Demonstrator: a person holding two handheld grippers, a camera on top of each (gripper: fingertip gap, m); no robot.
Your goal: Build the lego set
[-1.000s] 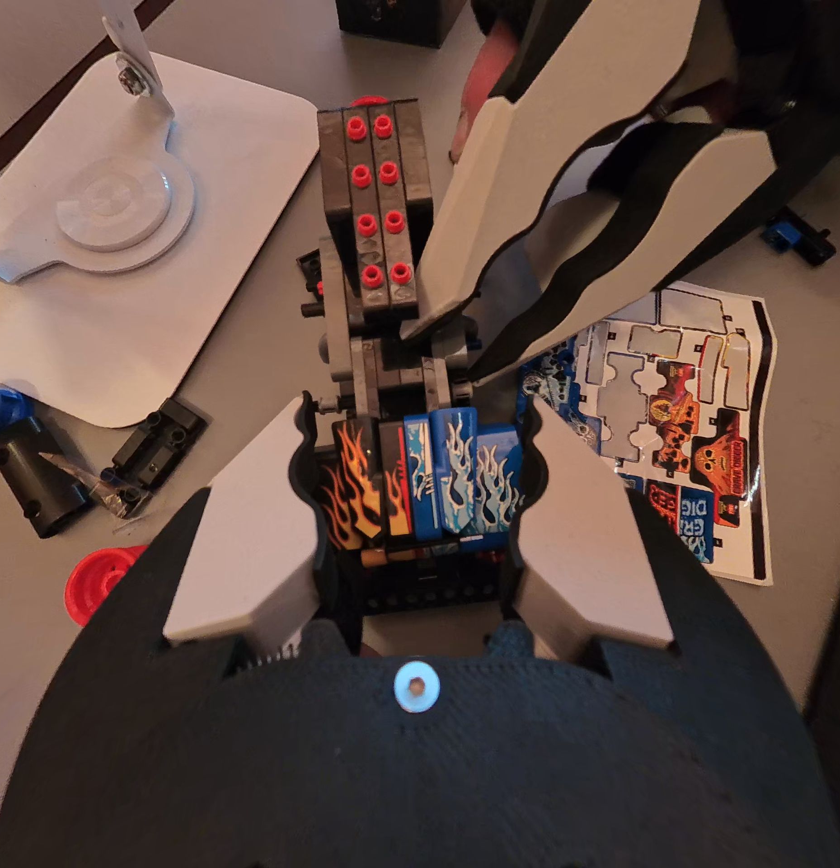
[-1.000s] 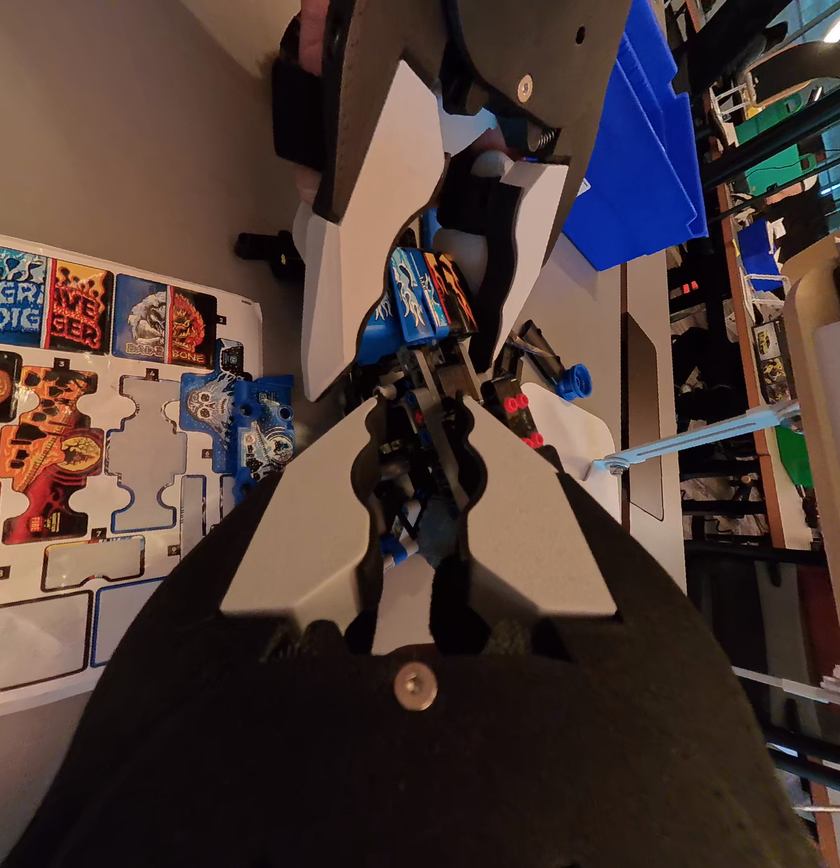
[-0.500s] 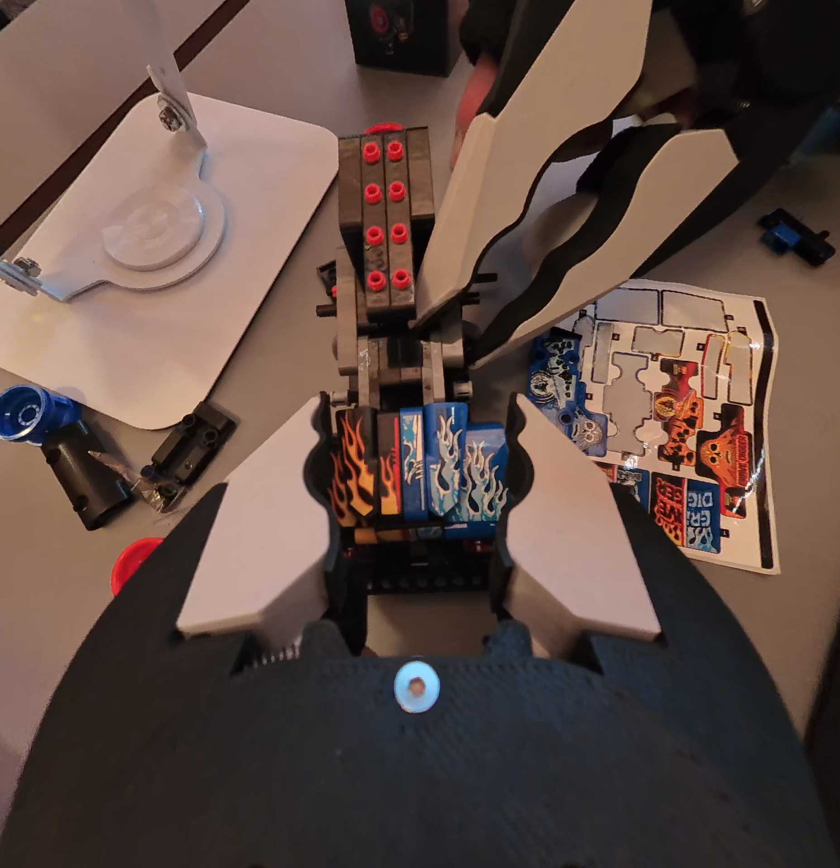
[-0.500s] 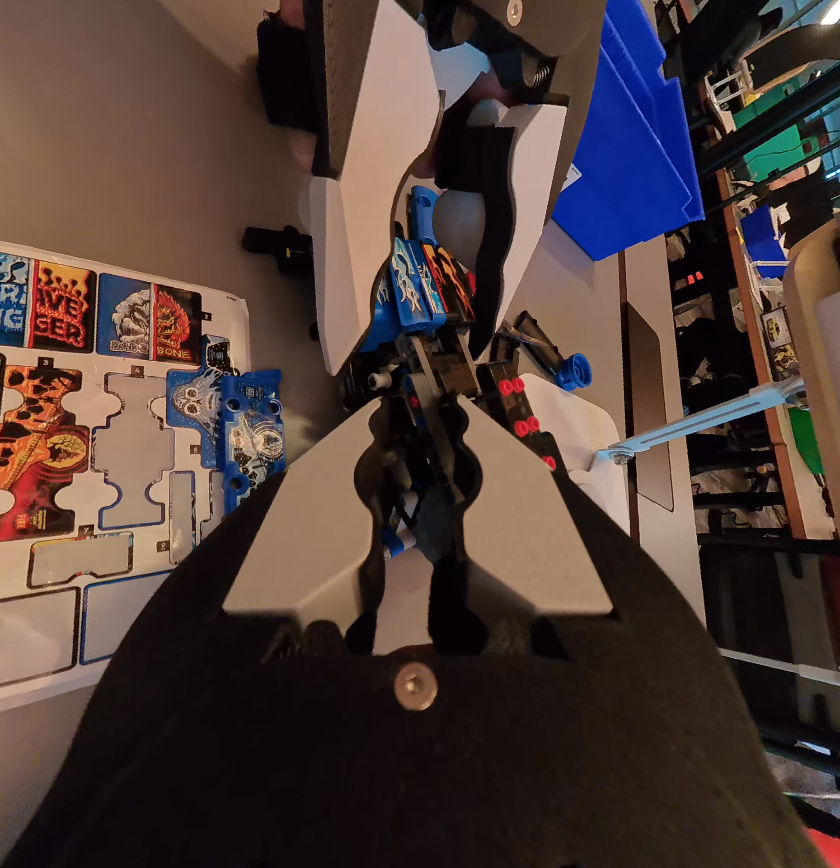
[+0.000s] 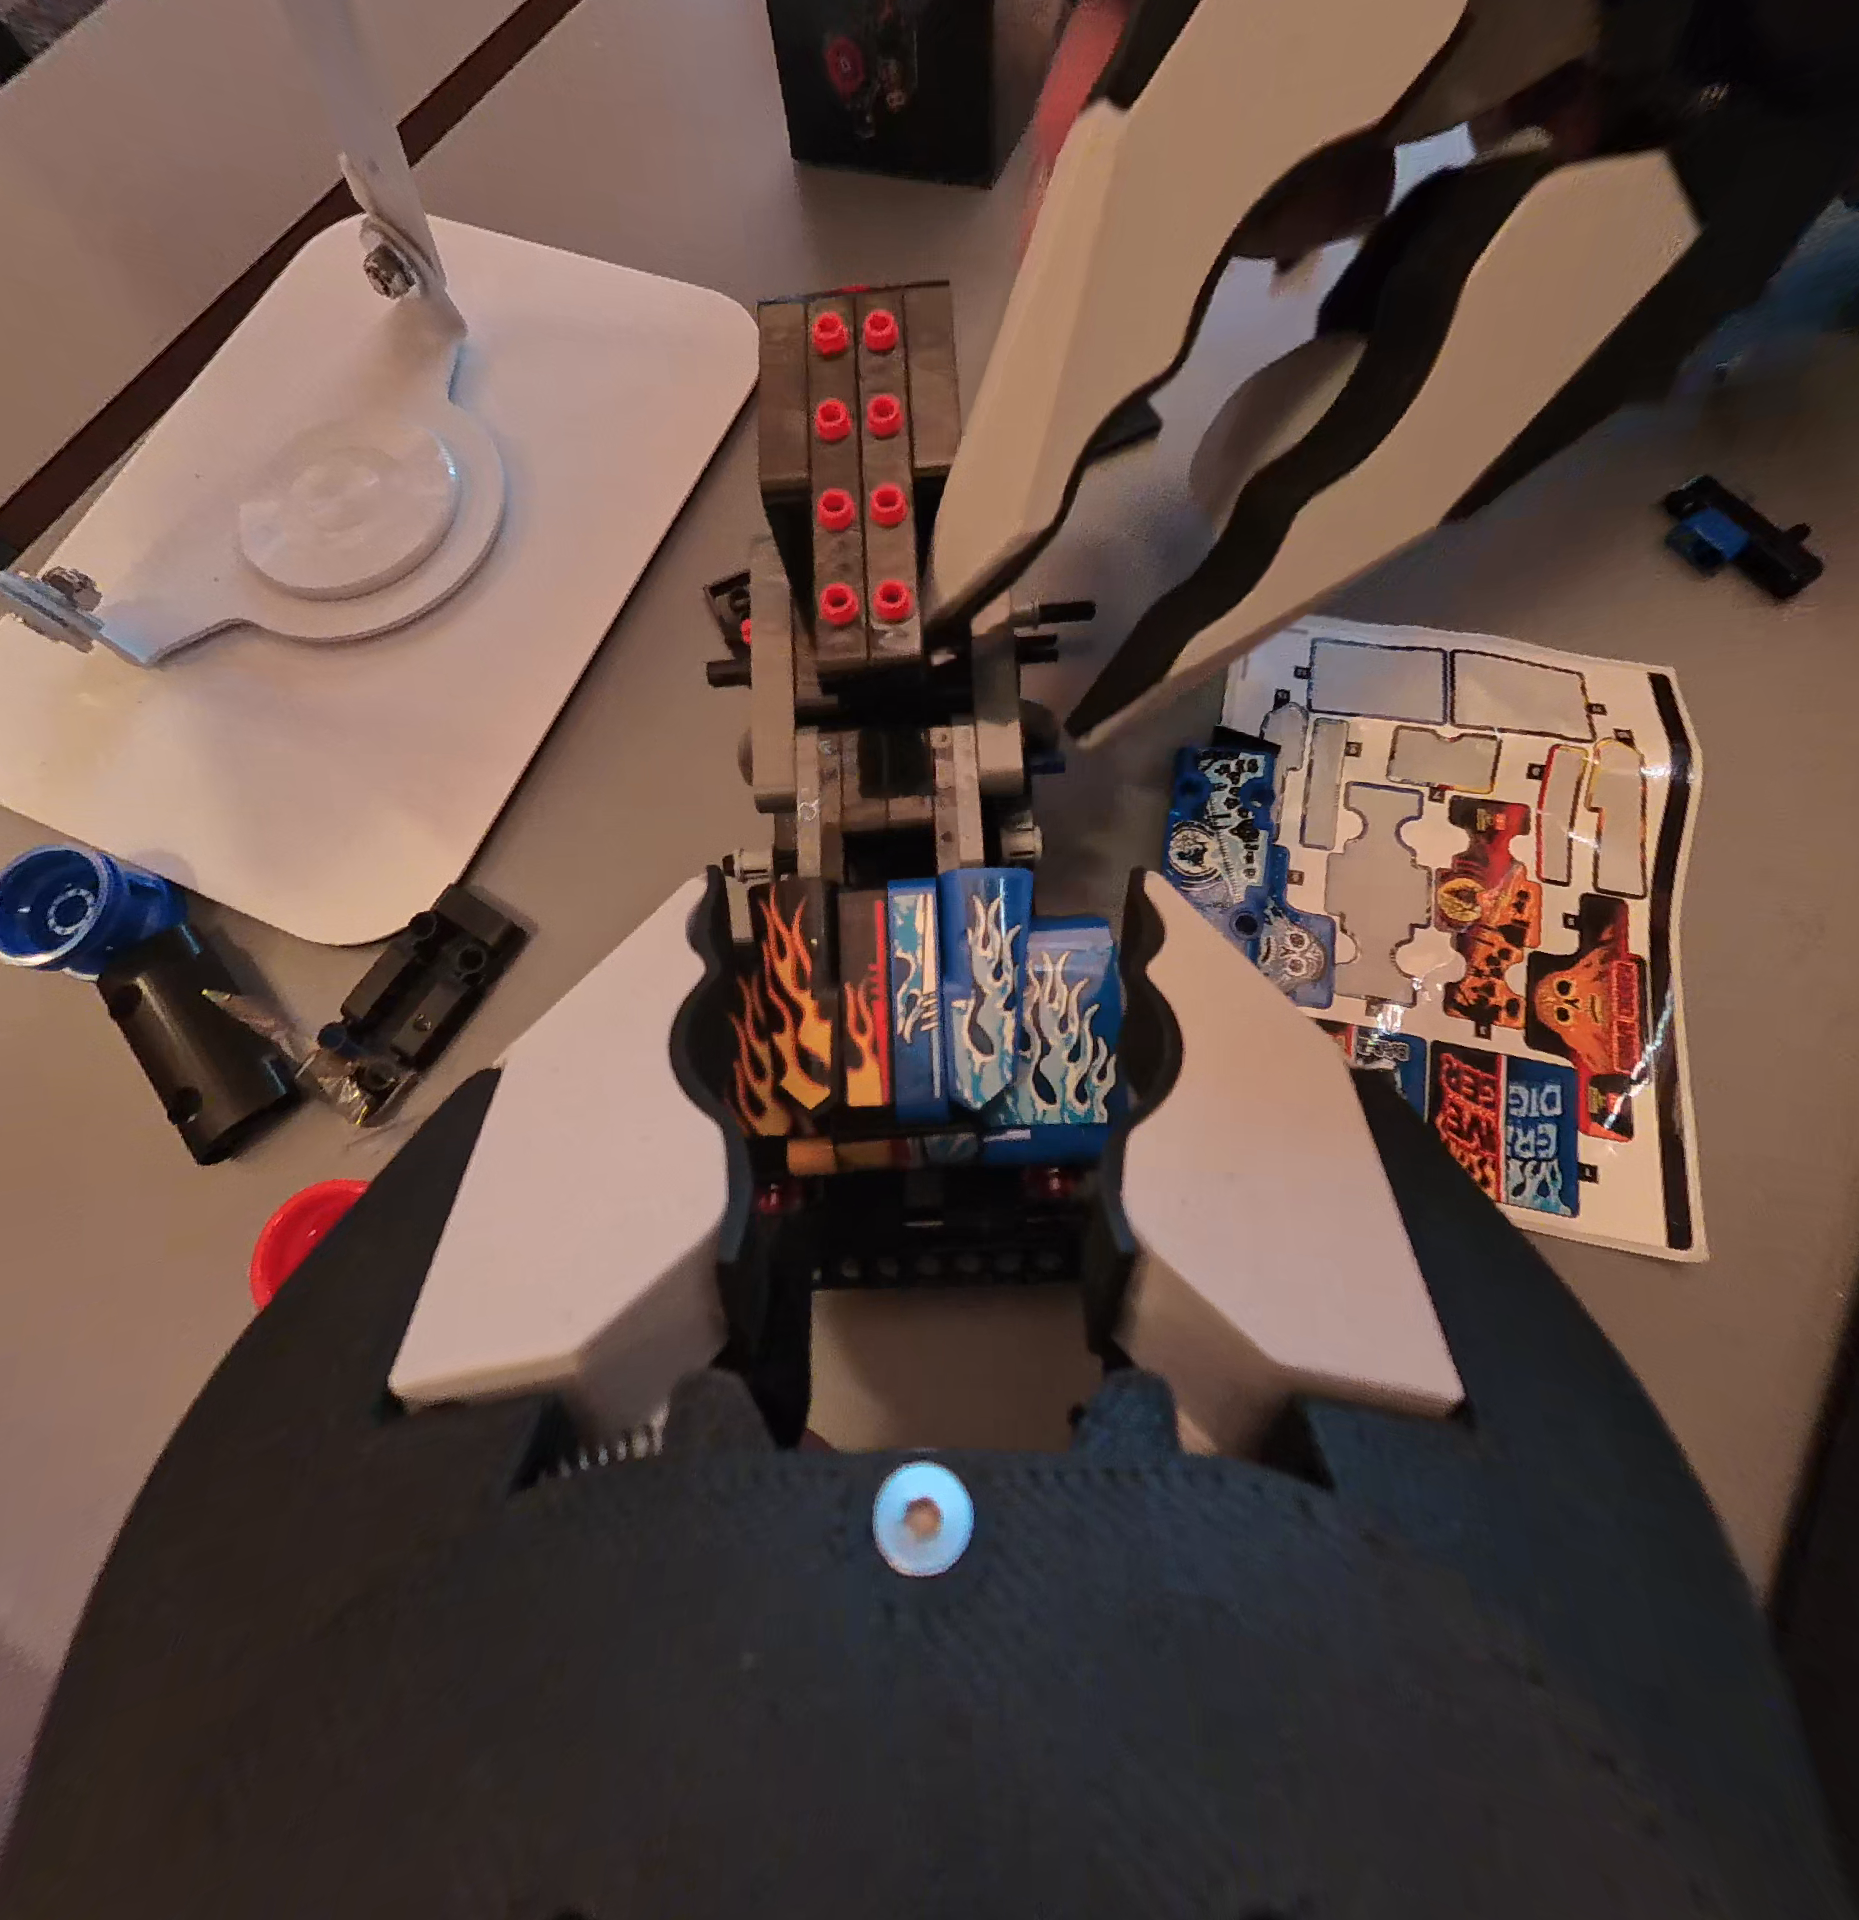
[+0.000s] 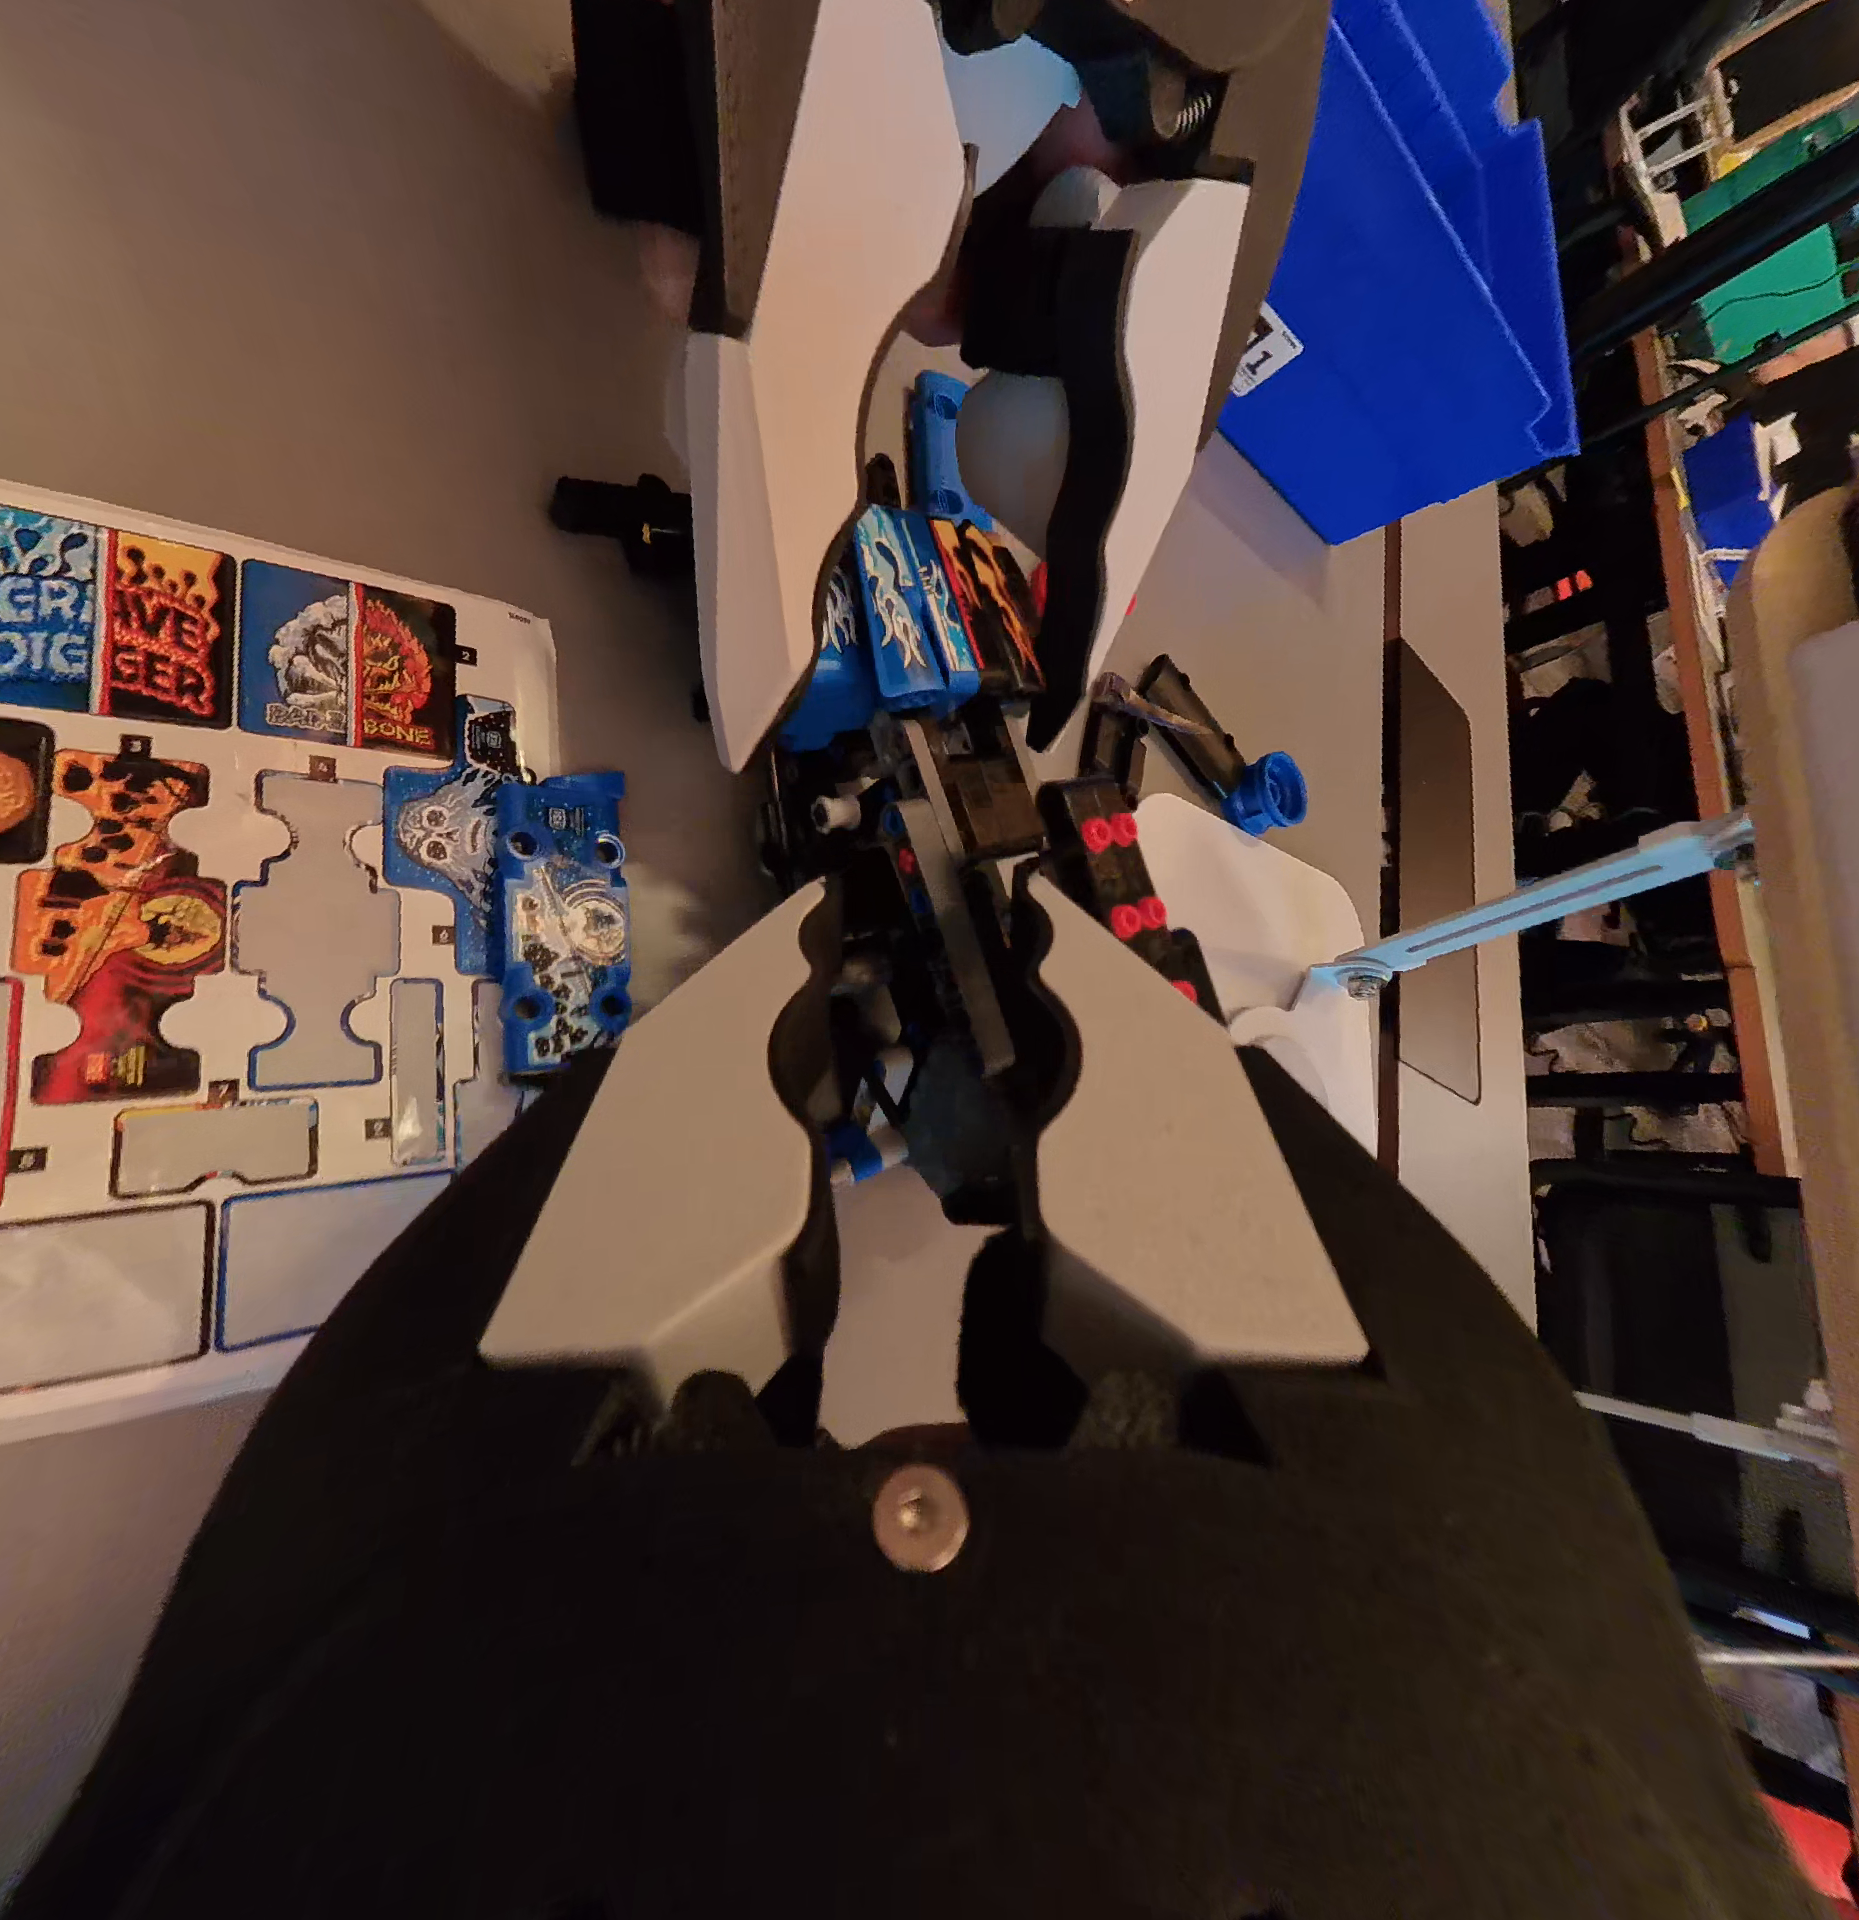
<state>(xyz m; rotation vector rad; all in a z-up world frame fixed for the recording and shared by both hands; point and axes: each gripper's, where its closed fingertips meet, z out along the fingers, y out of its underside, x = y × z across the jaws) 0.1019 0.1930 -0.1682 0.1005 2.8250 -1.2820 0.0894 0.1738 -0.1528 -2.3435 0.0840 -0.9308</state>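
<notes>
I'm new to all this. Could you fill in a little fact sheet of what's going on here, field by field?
Being built: lego model, part black and grey, with flame panels
Left gripper: jaws shut on the flame-panel end
Right gripper: jaws shut on the grey and black middle
Sticker sheet: flat on the table, partly used
Loose parts: blue panel on the sheet; blue and black cylinder; red wheel

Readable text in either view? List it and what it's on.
I won't quote writing; here is what carries it.
Sticker sheet: large printed words and small numbers, legible.
White tag on blue bin: one printed mark.
Black box: red print, too blurred.
Lego model: flame decals, no legible words.
</notes>
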